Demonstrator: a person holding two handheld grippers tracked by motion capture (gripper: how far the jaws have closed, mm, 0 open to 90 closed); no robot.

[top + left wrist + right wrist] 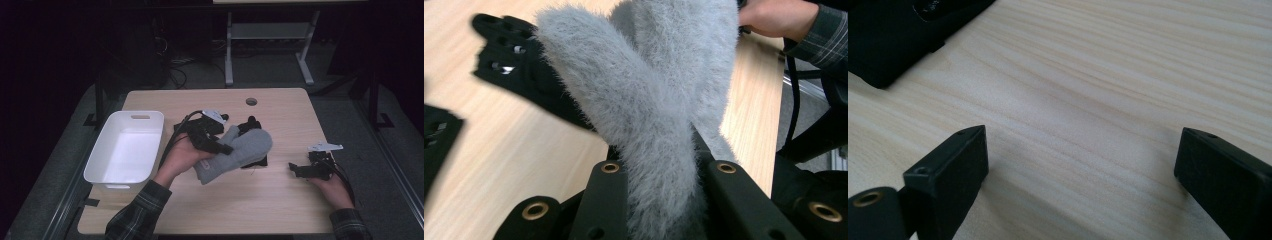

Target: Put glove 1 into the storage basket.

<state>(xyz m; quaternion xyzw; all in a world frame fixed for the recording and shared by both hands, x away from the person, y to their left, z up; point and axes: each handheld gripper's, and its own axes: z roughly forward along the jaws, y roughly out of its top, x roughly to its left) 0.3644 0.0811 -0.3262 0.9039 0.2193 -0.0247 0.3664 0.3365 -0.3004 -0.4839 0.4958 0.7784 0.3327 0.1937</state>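
Note:
A grey fuzzy mitten [243,149] hangs just above the middle of the table, and my left gripper [220,144] is shut on it near the cuff. In the left gripper view the mitten [649,100] rises from between the two black jaws, which press on it from both sides. Under and behind it, a black glove [251,125] lies flat on the wood, also seen as a black glove [519,65] in the left gripper view. My right gripper [296,170] rests low at the right side of the table. Its jaws stand wide apart over bare wood [1083,155].
A white plastic bin [125,147] stands at the table's left side. Another dark piece [436,135] lies near the left gripper. A black glove's corner [893,35] lies ahead of the right gripper. A cable hole [251,101] sits near the far edge.

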